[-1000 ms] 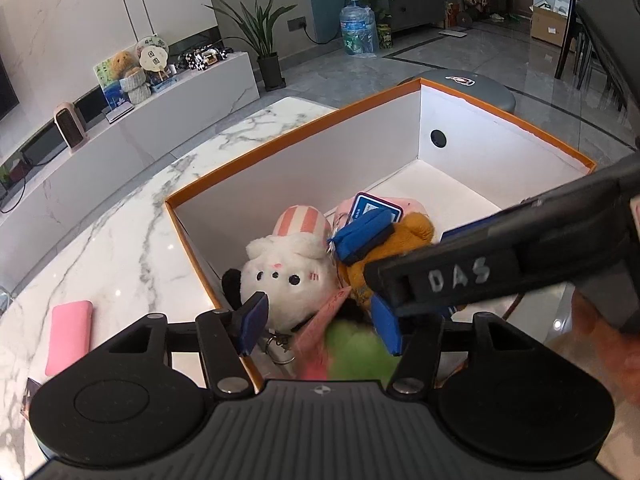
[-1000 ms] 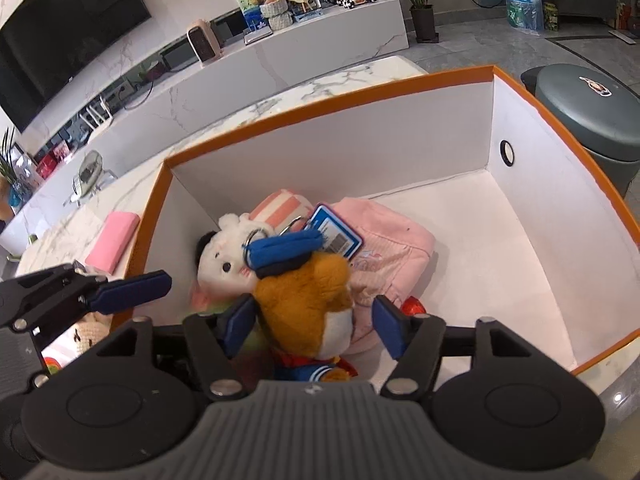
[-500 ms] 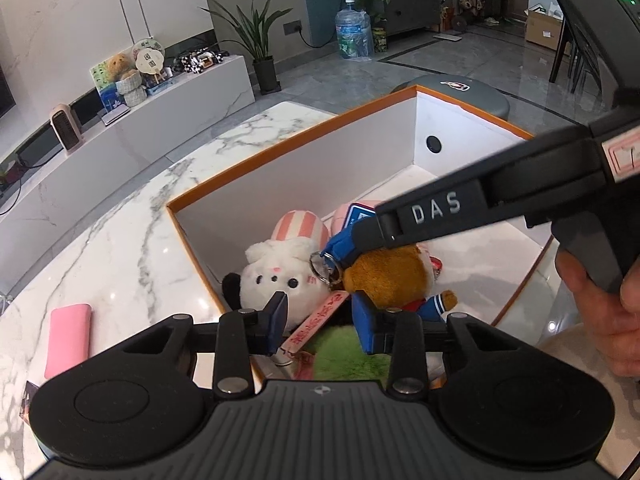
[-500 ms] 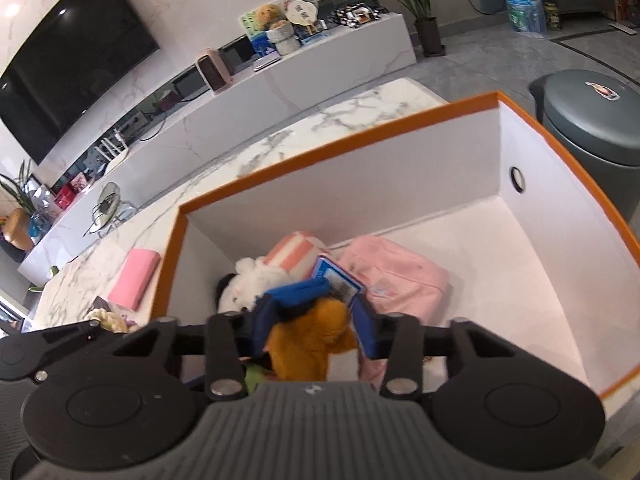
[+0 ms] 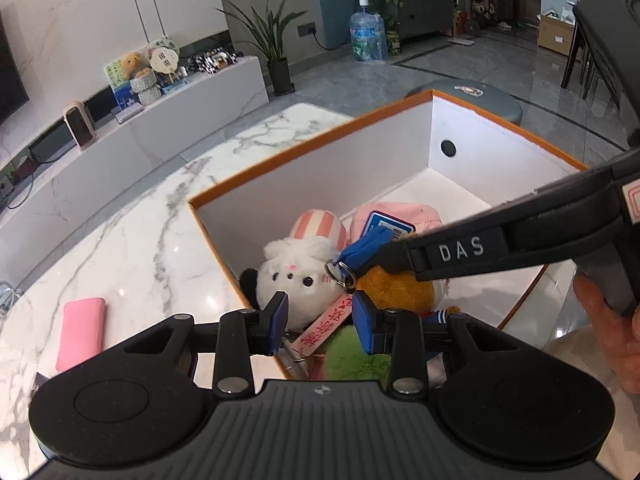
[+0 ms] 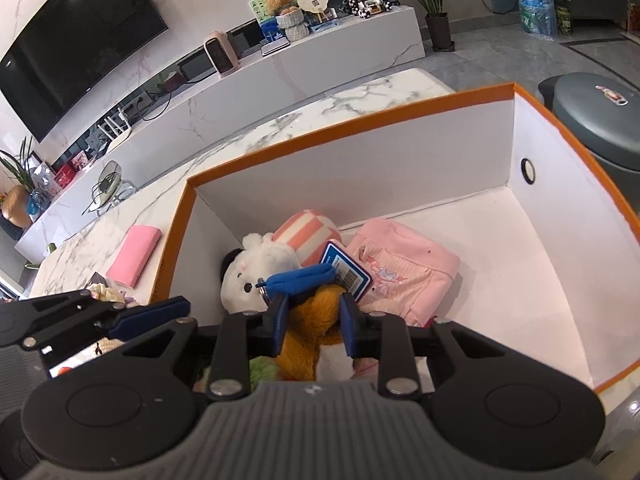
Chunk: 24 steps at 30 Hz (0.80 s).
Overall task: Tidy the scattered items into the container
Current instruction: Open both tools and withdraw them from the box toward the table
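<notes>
Your right gripper (image 6: 312,318) is closing its jaws on the orange plush toy (image 6: 308,340), which fills the gap between the blue pads and lies inside the orange-rimmed box (image 6: 360,128), at its near left corner. Let the pads settle on the body of the toy, below the blue cap (image 6: 300,280). The key ring (image 5: 336,270) and the barcode tag hang loose up there, and a pinch on those alone would probably swing or slip.

Your left gripper (image 5: 322,322) has its jaws drawn in as far as they go around the green plush toy (image 5: 352,356), low against the near wall of the box. A pink lettered strap (image 5: 324,330) crosses between the pads. Check that you have the plush itself and not only the strap.

The two grippers sit close together, and the right finger passes just above the left one's pads. Move one hand at a time so the toys do not tangle. The strap lies just beside the key ring and could catch on it.

The far right half of the box floor is bare beyond the pink garment (image 6: 404,276), so place things there rather than piling them on the white bunny plush (image 5: 288,276).

A pink pouch (image 5: 82,332) lies outside the box on the marble table (image 5: 140,240), to the left. Judging by that, the job is not finished.
</notes>
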Each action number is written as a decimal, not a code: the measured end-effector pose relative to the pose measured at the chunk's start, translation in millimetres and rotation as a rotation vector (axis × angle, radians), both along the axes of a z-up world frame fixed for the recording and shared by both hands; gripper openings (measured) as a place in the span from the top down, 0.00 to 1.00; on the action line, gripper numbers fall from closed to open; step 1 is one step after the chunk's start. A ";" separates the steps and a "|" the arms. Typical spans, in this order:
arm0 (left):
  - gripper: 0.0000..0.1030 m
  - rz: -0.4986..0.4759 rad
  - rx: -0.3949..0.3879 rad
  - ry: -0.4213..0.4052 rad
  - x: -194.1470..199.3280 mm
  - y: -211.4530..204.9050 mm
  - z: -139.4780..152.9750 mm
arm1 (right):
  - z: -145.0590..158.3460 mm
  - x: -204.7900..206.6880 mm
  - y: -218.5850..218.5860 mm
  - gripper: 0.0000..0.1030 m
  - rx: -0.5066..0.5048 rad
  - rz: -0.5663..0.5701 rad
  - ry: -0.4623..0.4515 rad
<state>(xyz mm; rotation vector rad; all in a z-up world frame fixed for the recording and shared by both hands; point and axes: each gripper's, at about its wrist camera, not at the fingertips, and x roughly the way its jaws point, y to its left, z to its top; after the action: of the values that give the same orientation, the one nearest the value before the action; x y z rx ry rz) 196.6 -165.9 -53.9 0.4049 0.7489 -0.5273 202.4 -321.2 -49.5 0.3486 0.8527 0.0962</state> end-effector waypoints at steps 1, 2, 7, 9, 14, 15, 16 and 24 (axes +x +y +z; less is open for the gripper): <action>0.60 0.002 -0.001 -0.007 -2.1 1.8 2.6 | 1.1 -1.8 1.2 0.66 -0.006 -0.006 0.003; 0.60 0.005 -0.004 -0.016 -4.8 3.9 5.6 | 2.5 -4.2 2.4 0.62 -0.008 -0.011 0.001; 0.53 0.024 -0.027 -0.061 -19.4 16.0 20.7 | 19.1 -20.6 8.1 0.48 -0.039 -0.044 -0.040; 0.52 0.035 -0.039 -0.075 -25.3 21.0 27.2 | 27.4 -27.5 12.3 0.45 -0.069 -0.049 -0.060; 0.51 0.063 -0.077 -0.111 -40.5 33.8 45.6 | 47.0 -46.1 24.3 0.34 -0.097 -0.042 -0.108; 0.50 0.067 -0.083 -0.123 -44.2 36.7 49.7 | 50.5 -49.6 27.0 0.34 -0.100 -0.041 -0.116; 0.50 0.070 -0.088 -0.134 -47.8 39.6 53.5 | 53.9 -53.0 30.1 0.34 -0.104 -0.037 -0.123; 0.44 0.120 -0.097 -0.185 -75.2 65.9 72.6 | 74.9 -78.5 60.4 0.31 -0.147 0.002 -0.164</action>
<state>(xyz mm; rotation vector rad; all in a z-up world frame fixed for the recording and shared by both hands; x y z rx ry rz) 121.4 -100.0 18.7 0.3116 0.5627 -0.4057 123.9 -260.8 25.4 0.1985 0.6933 0.0621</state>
